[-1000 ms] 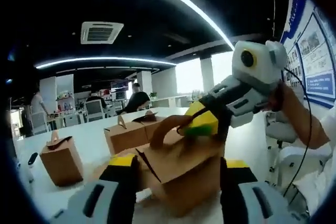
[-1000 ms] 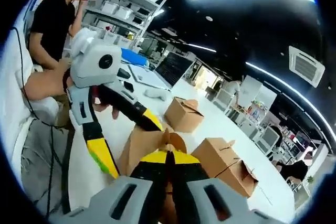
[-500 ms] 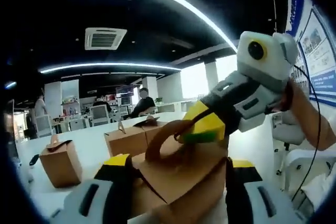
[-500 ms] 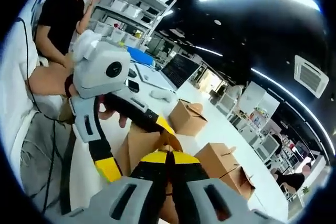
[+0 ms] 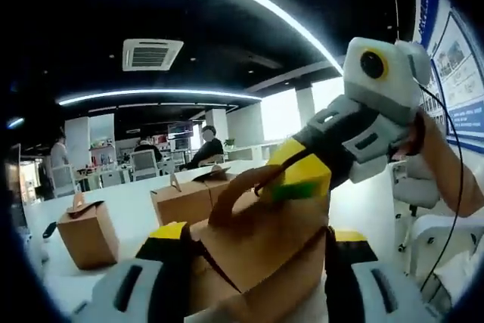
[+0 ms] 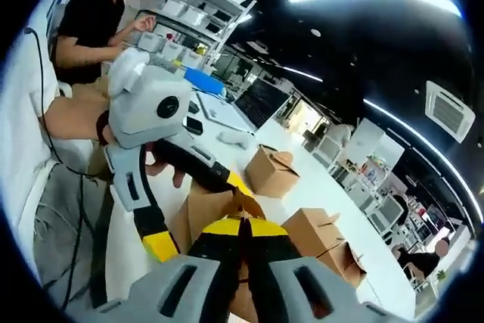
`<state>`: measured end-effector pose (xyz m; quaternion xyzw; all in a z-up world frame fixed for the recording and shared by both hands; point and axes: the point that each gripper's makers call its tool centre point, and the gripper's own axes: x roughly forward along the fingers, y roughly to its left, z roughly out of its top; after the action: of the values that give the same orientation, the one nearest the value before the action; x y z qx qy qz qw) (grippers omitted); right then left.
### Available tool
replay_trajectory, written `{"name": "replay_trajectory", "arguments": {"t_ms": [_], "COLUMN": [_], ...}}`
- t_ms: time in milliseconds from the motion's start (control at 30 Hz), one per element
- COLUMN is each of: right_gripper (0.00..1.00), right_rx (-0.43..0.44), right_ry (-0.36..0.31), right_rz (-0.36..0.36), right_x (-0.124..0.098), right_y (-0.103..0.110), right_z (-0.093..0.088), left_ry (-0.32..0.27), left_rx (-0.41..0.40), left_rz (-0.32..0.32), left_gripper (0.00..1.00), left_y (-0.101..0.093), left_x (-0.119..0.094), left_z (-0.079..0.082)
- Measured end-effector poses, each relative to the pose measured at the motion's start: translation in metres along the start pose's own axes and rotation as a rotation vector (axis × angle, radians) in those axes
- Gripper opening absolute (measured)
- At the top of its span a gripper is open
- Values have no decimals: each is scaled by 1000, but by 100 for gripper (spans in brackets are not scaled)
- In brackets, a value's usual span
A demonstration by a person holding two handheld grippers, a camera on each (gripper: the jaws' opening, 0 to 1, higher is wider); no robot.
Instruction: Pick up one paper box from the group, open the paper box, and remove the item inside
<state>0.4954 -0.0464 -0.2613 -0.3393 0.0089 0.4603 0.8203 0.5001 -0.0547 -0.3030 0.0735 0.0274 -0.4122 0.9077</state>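
- While spare boxes (image 5: 87, 231) wait on the white surface (image 5: 128, 194), one paper box (image 5: 265, 251) is lifted.
- Left claw (image 5: 253, 262) grasps its sides.
- Right claw (image 5: 291, 181) is clenched on the handle (image 5: 231, 194).
- Judging by the parting flaps, opening is underway; item not out.

An open-plan office is indicated by a ceiling air-conditioning unit (image 5: 150, 54), seated workers (image 5: 205, 149) and desk chairs (image 5: 141, 161) beyond the jaws, and a laptop (image 6: 251, 100).
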Motion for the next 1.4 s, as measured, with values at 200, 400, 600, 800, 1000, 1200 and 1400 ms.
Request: {"name": "replay_trajectory", "arguments": {"t_ms": [200, 400, 600, 800, 1000, 1200, 1400], "right_gripper": [2, 2, 2, 2, 2, 3, 3], "right_rx": [-2, -7, -14, -20, -14, -3, 5], "right_ry": [-17, -23, -29, -35, -45, -48, -47], "right_rz": [-1, -6, -4, 11, 27, 51, 79], "right_x": [-6, -10, -16, -22, -27, -31, -34], "right_y": [2, 5, 9, 16, 26, 35, 47], "right_z": [10, 15, 19, 22, 25, 26, 26], "left_ry": [14, 8, -3, -7, -8, -6, -5], "left_rx": [18, 22, 27, 32, 34, 43, 55], "left_rz": [2, 4, 12, 10, 10, 4, 2], "left_gripper": [72, 72, 72, 73, 73, 73, 73], "left_y": [-3, -4, -2, 1, 2, 3, 4], "left_x": [0, -3, -1, 2, 2, 3, 4], "left_z": [-2, -3, -3, -2, -2, -3, -3]}}
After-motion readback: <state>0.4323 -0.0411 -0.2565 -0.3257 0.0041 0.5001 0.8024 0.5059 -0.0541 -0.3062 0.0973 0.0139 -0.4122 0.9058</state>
